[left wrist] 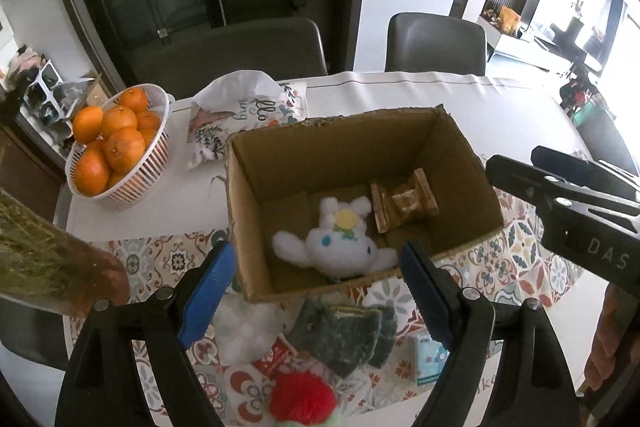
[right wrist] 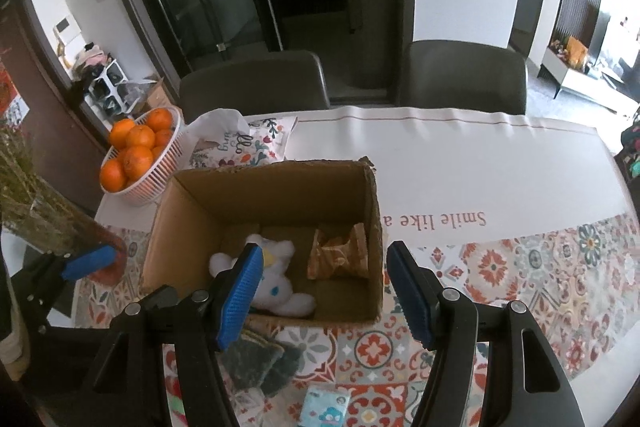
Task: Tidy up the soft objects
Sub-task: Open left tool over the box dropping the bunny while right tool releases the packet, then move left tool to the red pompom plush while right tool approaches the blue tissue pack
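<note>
An open cardboard box [left wrist: 452, 147] [right wrist: 168, 227] stands on the patterned tablecloth. Inside it lie a white plush toy [left wrist: 340, 243] [right wrist: 276, 267] and a brown wrapped object [left wrist: 404, 205] [right wrist: 340, 251]. My left gripper [left wrist: 316, 291] hangs open over the box's near wall with nothing between its blue pads. My right gripper [right wrist: 324, 291] is open too, above the box's near right corner, empty; it also juts in at the right of the left wrist view [left wrist: 560, 179]. In front of the box lie a dark green cloth [left wrist: 344, 331] [right wrist: 256, 359], a red pompom [left wrist: 302, 399] and a small tissue pack [left wrist: 428, 359] [right wrist: 324, 407].
A white basket of oranges [left wrist: 116, 147] [right wrist: 140, 155] stands left of the box, with a printed cushion [left wrist: 244, 119] [right wrist: 240, 143] behind it. A vase of dried stems [left wrist: 48, 251] [right wrist: 44, 215] is at the near left. Two grey chairs [left wrist: 436, 43] stand at the table's far edge.
</note>
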The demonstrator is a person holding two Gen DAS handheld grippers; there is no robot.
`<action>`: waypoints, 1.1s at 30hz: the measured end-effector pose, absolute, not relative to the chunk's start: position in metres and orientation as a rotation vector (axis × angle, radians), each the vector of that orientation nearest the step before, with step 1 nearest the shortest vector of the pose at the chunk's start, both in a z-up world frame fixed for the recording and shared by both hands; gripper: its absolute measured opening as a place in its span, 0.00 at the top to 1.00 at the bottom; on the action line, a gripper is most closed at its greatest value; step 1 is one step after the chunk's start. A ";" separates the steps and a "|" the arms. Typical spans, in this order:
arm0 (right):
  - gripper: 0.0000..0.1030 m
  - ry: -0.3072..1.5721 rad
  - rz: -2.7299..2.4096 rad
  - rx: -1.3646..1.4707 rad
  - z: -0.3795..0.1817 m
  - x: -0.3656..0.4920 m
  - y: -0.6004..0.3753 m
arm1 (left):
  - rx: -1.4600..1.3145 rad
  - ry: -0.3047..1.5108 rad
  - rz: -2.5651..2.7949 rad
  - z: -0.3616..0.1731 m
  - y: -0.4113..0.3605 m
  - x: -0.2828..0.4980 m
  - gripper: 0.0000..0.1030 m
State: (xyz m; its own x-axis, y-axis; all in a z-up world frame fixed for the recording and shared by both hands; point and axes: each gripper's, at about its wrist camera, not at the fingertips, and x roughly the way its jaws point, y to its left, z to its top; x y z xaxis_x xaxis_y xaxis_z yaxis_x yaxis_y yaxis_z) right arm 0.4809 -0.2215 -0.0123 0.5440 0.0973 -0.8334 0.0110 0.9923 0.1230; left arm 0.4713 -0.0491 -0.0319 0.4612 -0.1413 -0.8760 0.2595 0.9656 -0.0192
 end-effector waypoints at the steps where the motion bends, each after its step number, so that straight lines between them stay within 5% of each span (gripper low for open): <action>1: 0.36 0.992 0.046 0.117 -0.011 0.477 -0.221 | 0.125 1.062 -0.246 -0.031 -0.049 0.469 0.18; 33: 0.36 1.244 0.060 0.132 -0.090 0.402 -0.190 | 0.151 1.238 -0.186 -0.090 -0.012 0.384 0.18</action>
